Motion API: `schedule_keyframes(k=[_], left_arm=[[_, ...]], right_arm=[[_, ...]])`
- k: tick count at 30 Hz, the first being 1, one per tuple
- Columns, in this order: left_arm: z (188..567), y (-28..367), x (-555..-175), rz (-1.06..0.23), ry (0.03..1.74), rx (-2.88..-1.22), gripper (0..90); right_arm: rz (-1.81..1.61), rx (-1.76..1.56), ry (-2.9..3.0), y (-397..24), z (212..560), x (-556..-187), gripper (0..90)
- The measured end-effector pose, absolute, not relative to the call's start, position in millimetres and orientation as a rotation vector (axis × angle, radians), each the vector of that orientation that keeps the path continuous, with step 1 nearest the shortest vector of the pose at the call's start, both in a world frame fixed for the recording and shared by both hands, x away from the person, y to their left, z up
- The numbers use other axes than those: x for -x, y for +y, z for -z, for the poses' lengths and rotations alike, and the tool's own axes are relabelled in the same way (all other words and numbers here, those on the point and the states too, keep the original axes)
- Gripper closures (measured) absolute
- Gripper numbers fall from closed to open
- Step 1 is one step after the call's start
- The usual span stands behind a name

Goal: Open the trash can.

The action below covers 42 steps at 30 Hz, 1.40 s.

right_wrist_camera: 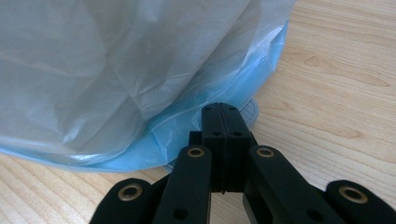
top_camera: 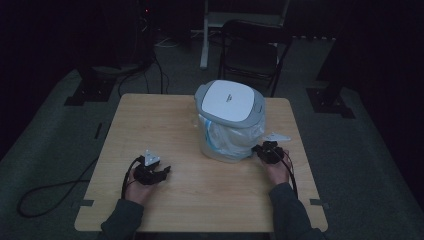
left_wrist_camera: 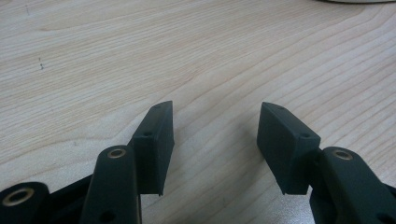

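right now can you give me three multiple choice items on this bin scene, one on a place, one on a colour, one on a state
1. Where is the right gripper?
A. at the foot of the bin, on its right side
B. on the bin's lid
C. at the table's far left corner

2. What colour is the middle panel of the lid?
A. red
B. white
C. black

3. How do the left gripper's jaws stand?
A. shut on the bag
B. shut on nothing
C. open over bare table

Answers: 1 A, the high view shows it by the bin's lower right, against the plastic bag. 2 B, the panel is white in a grey frame. 3 C, the left gripper view shows a wide gap with wood between.
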<state>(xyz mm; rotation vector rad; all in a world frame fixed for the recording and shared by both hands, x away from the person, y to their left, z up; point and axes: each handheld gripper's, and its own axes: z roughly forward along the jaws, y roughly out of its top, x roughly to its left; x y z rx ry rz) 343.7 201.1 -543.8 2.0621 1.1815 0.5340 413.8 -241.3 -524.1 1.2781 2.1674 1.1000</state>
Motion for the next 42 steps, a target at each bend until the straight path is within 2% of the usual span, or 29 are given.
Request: schedule_keyframes(k=[42], left_arm=[[543.7, 200.7, -344.3, -0.532, 1.180, -2.064, 46.8]], right_arm=[[-1.089, -1.307, 2.206, -241.4, 537.0, -419.9, 90.0]])
